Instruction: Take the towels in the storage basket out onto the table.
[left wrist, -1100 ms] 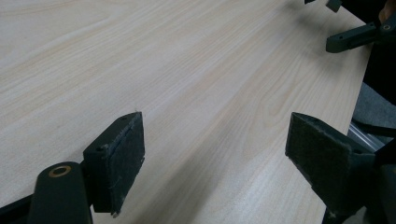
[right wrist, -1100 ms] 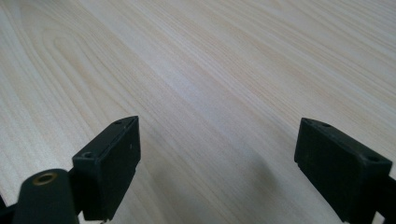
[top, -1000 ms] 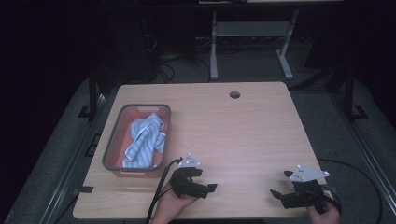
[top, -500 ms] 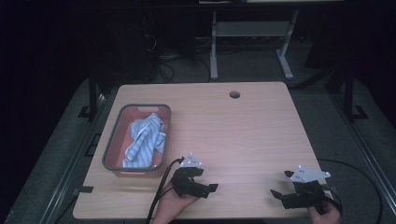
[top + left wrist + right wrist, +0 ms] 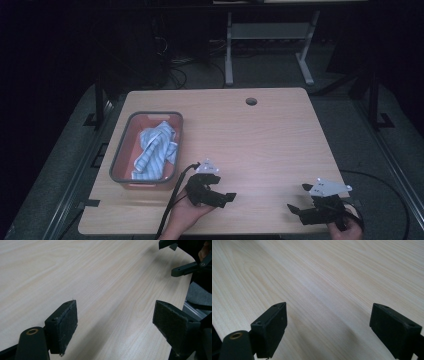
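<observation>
We take the tray (image 5: 118, 159) as our reference: a shallow bin with a grey rim and a reddish inside, standing on the wooden table (image 5: 260, 135) toward its left side. Inside the tray lies a blue-and-white striped cloth (image 5: 156, 150), crumpled and spread along most of its length; we see nothing gripping or touching it.

The left gripper (image 5: 220, 196) sits just off the tray's near right corner, close to it but apart, held in a hand (image 5: 186, 216) that comes in from the table's near edge. Its cable runs back along the tray's near end toward that edge. In the left gripper view we find its jaws (image 5: 115, 322) spread wide, with bare table between the pads (image 5: 68, 323) and nothing held.

The right gripper (image 5: 300, 207) is well apart from the tray, at the near right part of the table, with its grey three-cornered plate on top. In the right gripper view we record its jaws (image 5: 328, 330) likewise released and wide, only wood grain between them.

A round cable hole (image 5: 251, 101) lies in the table far beyond the tray, to its right.
</observation>
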The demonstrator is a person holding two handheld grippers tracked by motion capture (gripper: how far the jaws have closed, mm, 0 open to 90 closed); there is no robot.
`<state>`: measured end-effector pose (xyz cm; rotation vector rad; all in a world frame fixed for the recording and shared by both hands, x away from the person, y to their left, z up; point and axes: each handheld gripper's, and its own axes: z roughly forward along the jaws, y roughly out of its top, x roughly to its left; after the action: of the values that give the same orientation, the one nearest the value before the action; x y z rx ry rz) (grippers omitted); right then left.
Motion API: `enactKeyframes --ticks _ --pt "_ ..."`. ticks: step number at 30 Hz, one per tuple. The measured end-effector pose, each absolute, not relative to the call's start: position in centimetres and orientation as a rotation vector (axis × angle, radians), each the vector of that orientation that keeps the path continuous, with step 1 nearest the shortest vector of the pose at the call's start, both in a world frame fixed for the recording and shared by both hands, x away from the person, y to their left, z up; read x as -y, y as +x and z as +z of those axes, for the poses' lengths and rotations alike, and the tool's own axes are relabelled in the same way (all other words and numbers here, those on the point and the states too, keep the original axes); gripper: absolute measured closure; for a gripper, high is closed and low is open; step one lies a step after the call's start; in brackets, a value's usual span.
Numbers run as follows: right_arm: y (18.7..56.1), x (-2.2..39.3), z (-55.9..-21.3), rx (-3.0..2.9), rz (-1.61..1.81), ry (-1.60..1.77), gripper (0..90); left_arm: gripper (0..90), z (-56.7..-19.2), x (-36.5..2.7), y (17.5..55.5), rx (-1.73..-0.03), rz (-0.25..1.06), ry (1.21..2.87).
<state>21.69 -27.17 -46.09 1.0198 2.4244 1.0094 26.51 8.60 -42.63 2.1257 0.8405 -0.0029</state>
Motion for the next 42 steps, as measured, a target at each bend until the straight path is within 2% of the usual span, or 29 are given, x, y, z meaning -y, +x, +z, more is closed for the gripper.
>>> enactKeyframes --ticks 16,21,42 --pt "21.7 27.2 -46.1 -2.424 1.015 1.032 13.8 20.8 -38.9 -9.5 29.3 -0.846 0.027 2.153" --pt "21.7 27.2 -46.2 -2.426 1.017 1.033 13.8 23.7 -37.8 -10.0 30.2 -0.872 0.014 2.14" --pt "21.7 26.8 -46.3 -2.442 1.018 1.02 13.8 22.7 -35.7 -12.6 33.1 -0.934 0.048 2.149"
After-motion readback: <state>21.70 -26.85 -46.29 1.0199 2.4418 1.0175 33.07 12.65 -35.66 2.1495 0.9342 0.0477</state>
